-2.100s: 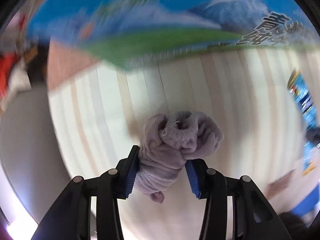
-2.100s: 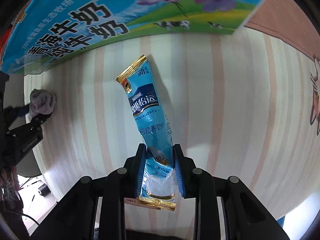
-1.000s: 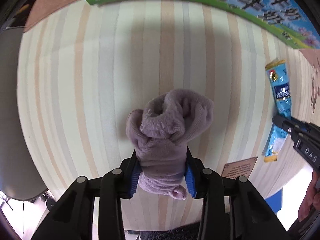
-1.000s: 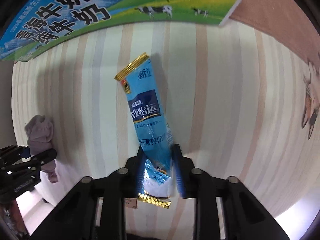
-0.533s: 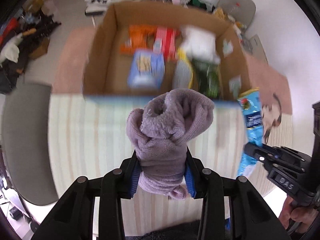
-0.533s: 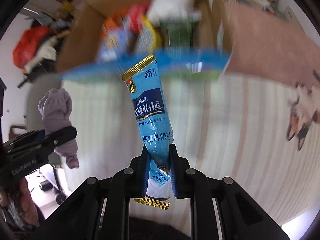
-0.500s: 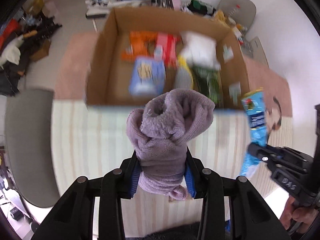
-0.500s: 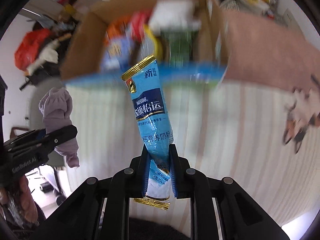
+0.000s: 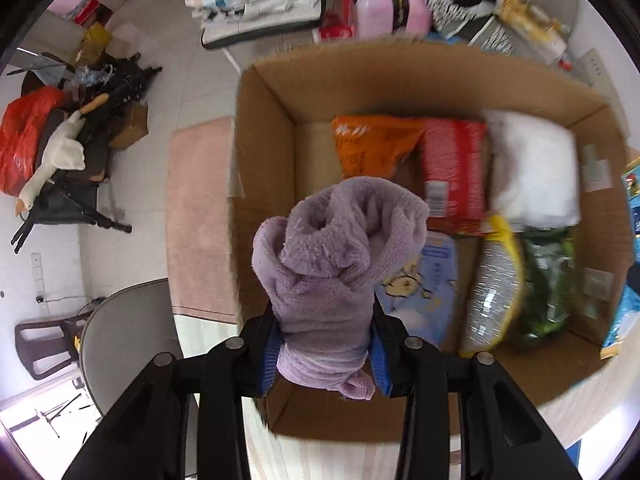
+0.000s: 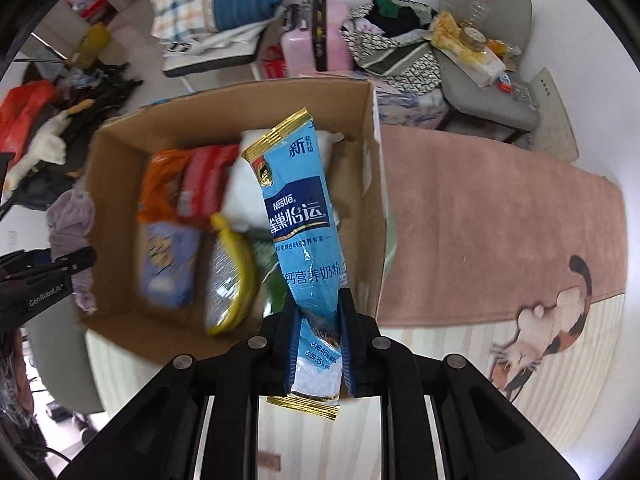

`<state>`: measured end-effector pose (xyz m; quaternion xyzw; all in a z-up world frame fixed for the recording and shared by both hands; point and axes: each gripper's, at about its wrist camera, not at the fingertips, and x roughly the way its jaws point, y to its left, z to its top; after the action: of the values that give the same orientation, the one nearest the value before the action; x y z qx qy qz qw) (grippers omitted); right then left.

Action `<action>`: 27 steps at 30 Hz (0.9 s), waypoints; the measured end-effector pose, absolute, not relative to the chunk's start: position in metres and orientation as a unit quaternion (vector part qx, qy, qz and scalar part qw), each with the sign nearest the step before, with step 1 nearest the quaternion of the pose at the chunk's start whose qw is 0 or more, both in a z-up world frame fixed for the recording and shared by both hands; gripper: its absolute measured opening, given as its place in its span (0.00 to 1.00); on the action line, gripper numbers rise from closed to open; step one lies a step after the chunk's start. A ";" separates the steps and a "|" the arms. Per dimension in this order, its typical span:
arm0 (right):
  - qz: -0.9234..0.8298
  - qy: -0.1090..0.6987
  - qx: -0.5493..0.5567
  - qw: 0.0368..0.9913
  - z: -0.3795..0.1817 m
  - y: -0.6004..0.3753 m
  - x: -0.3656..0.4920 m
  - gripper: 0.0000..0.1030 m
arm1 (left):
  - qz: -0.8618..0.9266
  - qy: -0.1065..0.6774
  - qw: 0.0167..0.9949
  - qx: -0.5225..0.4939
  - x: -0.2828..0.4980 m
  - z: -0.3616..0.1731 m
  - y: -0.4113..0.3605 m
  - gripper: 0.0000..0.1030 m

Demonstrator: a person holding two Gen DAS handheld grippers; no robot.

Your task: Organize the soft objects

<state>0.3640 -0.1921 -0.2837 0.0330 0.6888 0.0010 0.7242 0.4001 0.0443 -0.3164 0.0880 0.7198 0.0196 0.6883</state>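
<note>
My left gripper is shut on a rolled purple towel and holds it above the near left part of an open cardboard box. My right gripper is shut on a blue Nestle milk powder sachet and holds it upright over the right side of the same box. The box holds several soft packs: orange, red, white, light blue, yellow and green. The towel and left gripper also show in the right wrist view.
The box stands on a pink rug beyond the striped table edge. A cat-print mat lies at the right. A grey chair, bags and a pink case, and floor clutter surround the box.
Both grippers have lifted off the striped table and moved forward over the open box, still holding the towel and the sachet. The view now looks down into the box.
</note>
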 end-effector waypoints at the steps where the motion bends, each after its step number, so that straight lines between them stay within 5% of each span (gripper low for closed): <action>1: -0.005 0.694 0.029 0.720 -0.292 -0.191 0.370 0.18 | 0.021 0.724 0.683 0.087 0.402 -0.325 0.046 0.34; 7: -0.031 0.722 0.007 0.691 -0.330 -0.188 0.377 0.21 | 0.019 0.737 0.673 0.059 0.410 -0.350 0.052 0.43; 8: -0.034 0.722 0.003 0.691 -0.334 -0.187 0.378 0.33 | 0.019 0.735 0.676 0.056 0.411 -0.351 0.053 0.49; 9: -0.034 0.718 0.003 0.696 -0.334 -0.186 0.378 0.58 | 0.018 0.733 0.678 0.054 0.412 -0.351 0.054 0.57; 11: -0.018 0.715 0.024 0.698 -0.333 -0.181 0.379 0.75 | 0.007 0.727 0.685 0.047 0.413 -0.348 0.053 0.66; 15: -0.023 0.709 0.012 0.705 -0.327 -0.173 0.381 0.84 | 0.001 0.720 0.694 0.029 0.412 -0.336 0.055 0.83; 19: -0.021 0.706 0.021 0.708 -0.320 -0.170 0.378 0.86 | 0.003 0.711 0.704 0.012 0.410 -0.325 0.060 0.86; 21: -0.016 0.704 0.027 0.709 -0.318 -0.169 0.374 0.93 | -0.002 0.708 0.706 0.003 0.405 -0.319 0.060 0.98; 27: -0.015 0.692 0.033 0.721 -0.306 -0.168 0.353 1.00 | -0.004 0.682 0.732 0.000 0.377 -0.302 0.053 0.98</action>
<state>0.3531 -0.1679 -0.3063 0.0333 0.6920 -0.0151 0.7209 0.3767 0.0528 -0.3022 0.0001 0.6818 -0.0039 0.7316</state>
